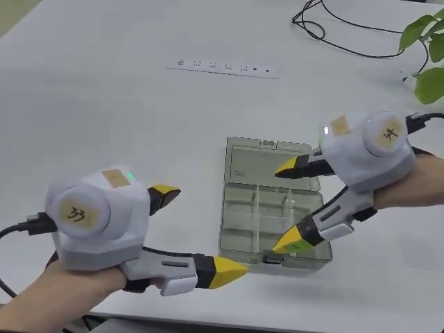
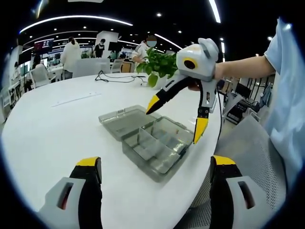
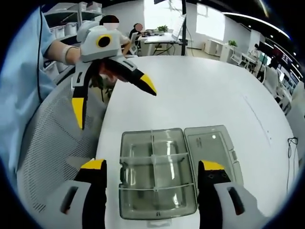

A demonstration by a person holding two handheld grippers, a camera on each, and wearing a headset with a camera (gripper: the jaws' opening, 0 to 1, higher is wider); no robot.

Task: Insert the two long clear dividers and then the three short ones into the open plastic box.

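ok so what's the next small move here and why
Probably lower the right gripper to press the dividers down and check they are seated: it and the left gripper are open and empty, and the box already holds a grid.

Sees a long white power strip (image 1: 223,68) lying flat on the bare white worktop (image 1: 104,104). Finds a black cable (image 1: 347,35) looped beyond the power strip and off to its right, touching the same surface. Notes a green leafy plant (image 1: 430,55) further right of the power strip, near the cable's end. Picks out a grey mesh chair (image 3: 52,138) well apart from the power strip, at the worktop's opposite side. Makes out people (image 2: 71,55) and other tables far behind the power strip, under curved ceiling lights (image 2: 76,20).
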